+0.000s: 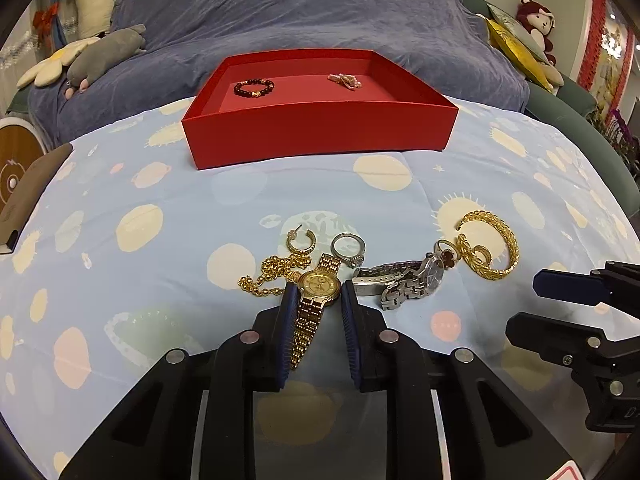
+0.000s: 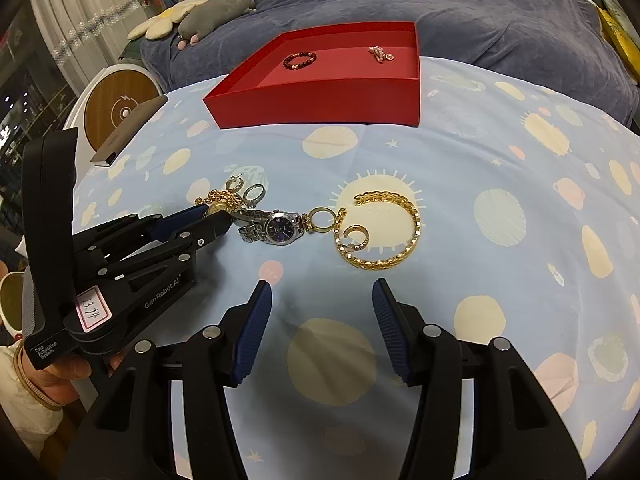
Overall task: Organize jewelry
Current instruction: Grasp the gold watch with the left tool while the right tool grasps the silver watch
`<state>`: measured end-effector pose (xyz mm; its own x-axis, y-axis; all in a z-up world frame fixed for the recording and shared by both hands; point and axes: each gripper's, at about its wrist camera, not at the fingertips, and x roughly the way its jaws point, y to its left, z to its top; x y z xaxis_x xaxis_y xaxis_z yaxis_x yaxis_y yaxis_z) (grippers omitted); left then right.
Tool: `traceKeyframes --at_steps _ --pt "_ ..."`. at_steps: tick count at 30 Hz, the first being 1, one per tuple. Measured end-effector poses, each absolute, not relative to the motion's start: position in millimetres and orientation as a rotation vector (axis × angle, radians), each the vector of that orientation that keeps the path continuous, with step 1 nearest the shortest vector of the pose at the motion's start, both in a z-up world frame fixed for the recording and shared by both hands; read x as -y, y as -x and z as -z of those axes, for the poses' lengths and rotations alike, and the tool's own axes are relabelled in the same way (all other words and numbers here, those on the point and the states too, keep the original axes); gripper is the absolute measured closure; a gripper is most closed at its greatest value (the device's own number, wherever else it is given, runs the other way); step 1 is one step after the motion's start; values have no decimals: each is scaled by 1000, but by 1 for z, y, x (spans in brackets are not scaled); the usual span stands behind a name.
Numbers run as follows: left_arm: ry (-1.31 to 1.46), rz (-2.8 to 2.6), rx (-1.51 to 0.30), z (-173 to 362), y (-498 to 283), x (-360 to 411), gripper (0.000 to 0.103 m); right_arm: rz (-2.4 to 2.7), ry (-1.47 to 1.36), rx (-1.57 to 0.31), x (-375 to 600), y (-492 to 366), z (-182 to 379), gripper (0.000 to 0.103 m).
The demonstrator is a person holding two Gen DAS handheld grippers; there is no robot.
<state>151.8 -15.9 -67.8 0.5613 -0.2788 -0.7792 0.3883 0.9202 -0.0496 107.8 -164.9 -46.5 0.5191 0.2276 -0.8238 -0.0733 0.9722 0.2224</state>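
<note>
A red box [image 1: 320,136] [image 2: 320,104] stands at the back and holds a dark bead bracelet [image 1: 253,88] and a pink piece [image 1: 345,81]. On the blue cloth lie a gold watch [image 1: 318,288], a gold chain [image 1: 272,274], a hoop earring [image 1: 301,241], a silver ring [image 1: 348,249], a silver watch [image 1: 404,280] [image 2: 276,227] and a gold bangle [image 1: 490,248] [image 2: 380,232]. My left gripper [image 1: 316,300] is open with its jaws either side of the gold watch, not closed on it. My right gripper [image 2: 322,300] is open and empty, short of the bangle.
A blue-covered sofa with plush toys [image 1: 108,52] is behind the box. A dark flat case [image 2: 128,128] and a round wooden disc [image 2: 120,108] sit at the left edge of the cloth.
</note>
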Motion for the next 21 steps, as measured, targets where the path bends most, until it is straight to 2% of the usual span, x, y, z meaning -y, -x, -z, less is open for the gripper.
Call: traceKeyframes --at_steps 9,21 --pt "-42 395 -883 50 -145 -9 84 -245 -227 -1038 146 -125 56 58" --pt "15 390 -879 43 -137 -46 84 -214 -217 -991 131 -150 65 57"
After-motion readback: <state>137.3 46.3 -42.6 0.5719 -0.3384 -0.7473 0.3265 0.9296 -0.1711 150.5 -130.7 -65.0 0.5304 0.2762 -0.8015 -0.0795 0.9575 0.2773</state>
